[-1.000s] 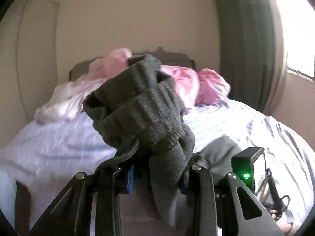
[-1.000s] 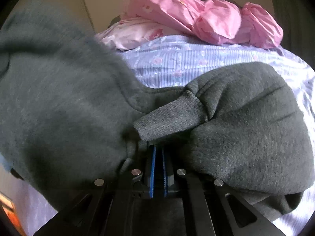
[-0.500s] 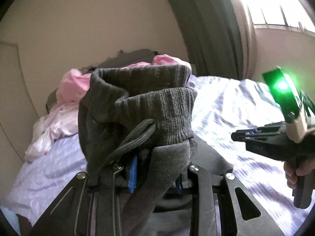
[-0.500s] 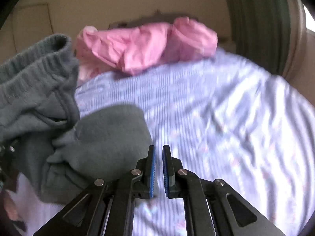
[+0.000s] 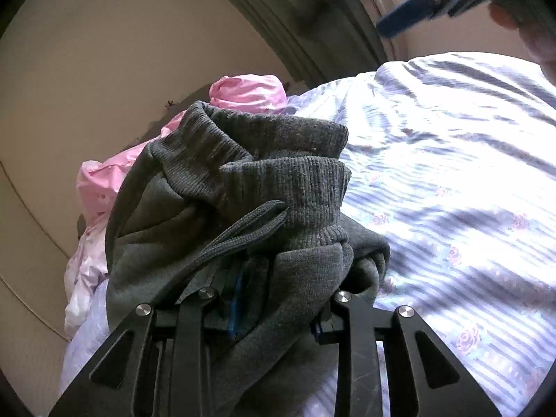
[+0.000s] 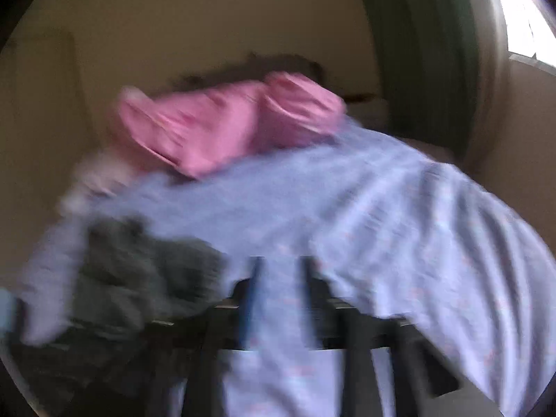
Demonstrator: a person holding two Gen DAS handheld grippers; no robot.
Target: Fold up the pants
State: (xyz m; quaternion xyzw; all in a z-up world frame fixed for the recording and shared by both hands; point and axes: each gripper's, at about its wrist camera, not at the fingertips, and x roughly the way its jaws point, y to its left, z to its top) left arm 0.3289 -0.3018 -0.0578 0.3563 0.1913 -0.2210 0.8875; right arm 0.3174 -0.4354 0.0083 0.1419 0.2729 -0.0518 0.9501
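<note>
The grey sweatpants point(image 5: 250, 201) are bunched up, their ribbed waistband and drawstring point(image 5: 243, 232) uppermost, and my left gripper point(image 5: 278, 299) is shut on the bundle just over the bed. In the blurred right wrist view the pants point(image 6: 139, 271) lie low at the left on the sheet. My right gripper point(image 6: 278, 278) hangs over the bed to the right of them; its jaws are opening and only sheet shows between them. The right gripper's blue pad point(image 5: 406, 21) and a hand point(image 5: 538, 34) appear at the top right of the left wrist view.
The bed carries a lilac striped sheet with small roses point(image 5: 469, 191) point(image 6: 399, 226). Pink bedding point(image 5: 243, 93) point(image 6: 226, 128) is piled at the head against a beige wall. A dark green curtain point(image 6: 417, 34) and a bright window point(image 6: 528, 24) stand at the right.
My right gripper has let go of the pants, drawn away to the right and spread its jaws. My left gripper has rolled and sunk toward the bed, still holding the waistband bundle.
</note>
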